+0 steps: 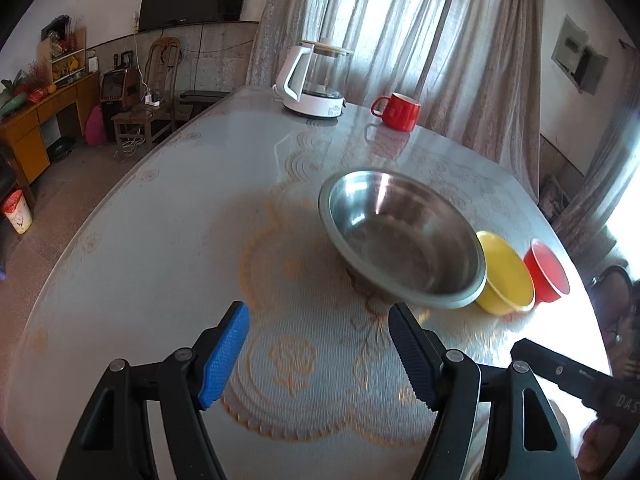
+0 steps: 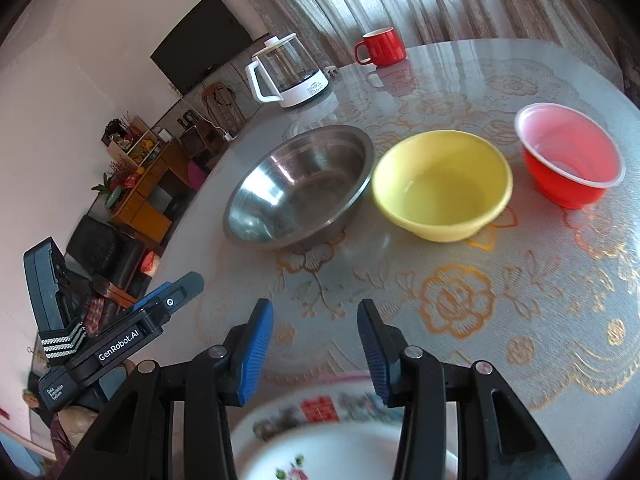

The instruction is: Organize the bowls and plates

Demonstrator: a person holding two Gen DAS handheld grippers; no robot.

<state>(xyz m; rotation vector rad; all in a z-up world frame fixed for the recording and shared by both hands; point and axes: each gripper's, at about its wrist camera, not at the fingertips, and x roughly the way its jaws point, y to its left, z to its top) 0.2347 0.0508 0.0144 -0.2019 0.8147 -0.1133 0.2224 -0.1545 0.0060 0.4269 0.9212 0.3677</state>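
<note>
A steel bowl (image 1: pixel 404 236) (image 2: pixel 300 188), a yellow bowl (image 1: pixel 508 280) (image 2: pixel 440 184) and a red bowl with a white rim (image 1: pixel 548 276) (image 2: pixel 568 156) stand upright in a row on the round table (image 1: pixel 160 220) (image 2: pixel 520 320). My left gripper (image 1: pixel 318 308) is open over bare tablecloth, short of the steel bowl, with nothing between its pads. My right gripper (image 2: pixel 315 306) is also open, with a narrower gap and nothing in it. A white flowered plate (image 2: pixel 320 440), blurred, lies on the table under its finger bases.
A white and glass kettle (image 1: pixel 316 80) (image 2: pixel 288 72) and a red mug (image 1: pixel 398 111) (image 2: pixel 380 46) stand at the table's far side by the curtains. The table's edge curves close on the left, with chairs and a cabinet beyond.
</note>
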